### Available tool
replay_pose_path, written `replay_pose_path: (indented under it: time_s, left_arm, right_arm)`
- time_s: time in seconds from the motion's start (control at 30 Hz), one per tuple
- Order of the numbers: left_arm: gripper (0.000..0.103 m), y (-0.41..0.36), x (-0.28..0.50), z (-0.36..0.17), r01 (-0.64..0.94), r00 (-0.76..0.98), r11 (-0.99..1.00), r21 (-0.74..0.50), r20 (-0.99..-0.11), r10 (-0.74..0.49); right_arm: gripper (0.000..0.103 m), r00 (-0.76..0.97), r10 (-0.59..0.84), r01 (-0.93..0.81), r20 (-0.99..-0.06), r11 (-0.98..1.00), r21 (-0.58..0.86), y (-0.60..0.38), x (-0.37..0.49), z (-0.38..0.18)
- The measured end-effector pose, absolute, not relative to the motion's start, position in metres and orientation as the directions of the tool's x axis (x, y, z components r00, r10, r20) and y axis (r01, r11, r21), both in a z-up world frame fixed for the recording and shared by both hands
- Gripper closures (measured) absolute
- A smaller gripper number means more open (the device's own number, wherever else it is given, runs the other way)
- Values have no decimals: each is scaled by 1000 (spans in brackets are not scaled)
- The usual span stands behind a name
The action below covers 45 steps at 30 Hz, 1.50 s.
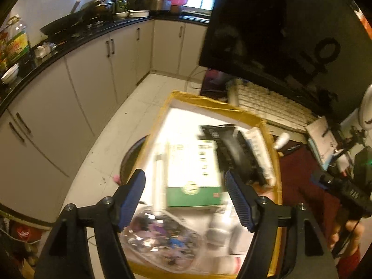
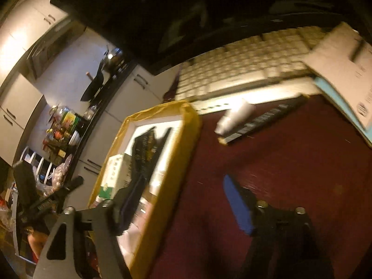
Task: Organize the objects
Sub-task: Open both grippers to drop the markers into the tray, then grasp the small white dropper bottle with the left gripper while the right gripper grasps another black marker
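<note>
Spread apart and empty, the left gripper and right gripper were blurred; the box rim just beside the right could be clipped.

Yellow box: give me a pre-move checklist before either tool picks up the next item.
1. Left tool open and empty: ok, the jaws stand wide apart over the box.
2. Right tool open and empty: ok, nothing is between the fingers; it straddles the box's right wall.
3. Items left outside the box: ok, a white tube and a dark flat bar lie on the red cloth.
4. Room in the box: cannot tell; the green-and-white carton, black pouch and clear bag cover much of the floor.
5. Sharp view for aiming: not ok, both views are motion-blurred.
</note>
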<state>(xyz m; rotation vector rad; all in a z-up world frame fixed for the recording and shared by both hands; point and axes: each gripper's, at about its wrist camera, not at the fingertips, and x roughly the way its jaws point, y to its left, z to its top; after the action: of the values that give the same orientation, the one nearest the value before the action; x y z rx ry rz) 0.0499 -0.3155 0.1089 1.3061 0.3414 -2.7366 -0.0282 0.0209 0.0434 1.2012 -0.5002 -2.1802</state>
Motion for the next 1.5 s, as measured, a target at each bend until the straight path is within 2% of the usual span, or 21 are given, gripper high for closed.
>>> replay_pose_path:
  time_s: [0.13, 0.2, 0.37, 0.47, 0.53, 0.57, 0.83, 0.93, 1.03, 1.1, 1.27, 1.4, 1.47, 1.5]
  left_arm:
    - [28, -277, 40, 121, 83, -633, -985, -152, -771, 66]
    - [23, -252, 30, 125, 28, -626, -989, -148, -774, 98]
    - [23, -183, -11, 128, -142, -583, -984, -104, -795, 168]
    - [23, -155, -45, 120, -153, -547, -984, -89, -822, 159]
    - [32, -140, -72, 111, -151, -527, -984, -90, -835, 158]
    - [40, -132, -83, 106, -153, -516, -985, -77, -844, 146]
    - [42, -86, -157, 47, -188, -407, -982, 7, -911, 71]
    - [47, -84, -169, 31, -179, -384, -984, -1, -921, 71]
    - [57, -81, -173, 20, -196, -367, -980, 21, -929, 54]
    - [74, -81, -173, 13, -200, -355, -980, 18, -933, 55]
    - [76, -89, -159, 19, -203, -387, -979, -13, -917, 92]
    - [76, -109, -120, 43, -213, -409, -974, -81, -897, 164]
    - [76, -121, -94, 54, -212, -414, -968, -130, -886, 210]
    - [76, -127, -79, 58, -218, -414, -963, -157, -879, 237]
  right_arm:
    - [13, -447, -648, 288, -617, -757, 587, 48, -17, 37]
    - [10, -459, -648, 269, -608, -753, 601, 61, -13, 34]
    - [9, -480, -647, 236, -593, -746, 623, 80, -11, 31]
    - [9, -495, -646, 228, -581, -741, 631, 92, -10, 32]
    - [9, -500, -645, 224, -578, -741, 633, 96, -10, 32]
    - [9, -500, -645, 223, -578, -741, 634, 98, -10, 31]
    - [9, -503, -635, 202, -587, -746, 634, 111, -11, 26]
    - [9, -504, -628, 198, -592, -752, 629, 115, -13, 26]
    - [9, -502, -626, 196, -596, -754, 627, 116, -15, 25]
    - [9, -500, -625, 193, -600, -755, 626, 116, -18, 24]
    - [9, -491, -607, 196, -625, -776, 599, 107, -23, 25]
    - [9, -505, -540, 191, -674, -831, 523, 96, -29, 31]
    - [15, -519, -495, 183, -697, -861, 475, 90, -35, 36]
    - [26, -519, -484, 179, -704, -867, 465, 88, -39, 37]
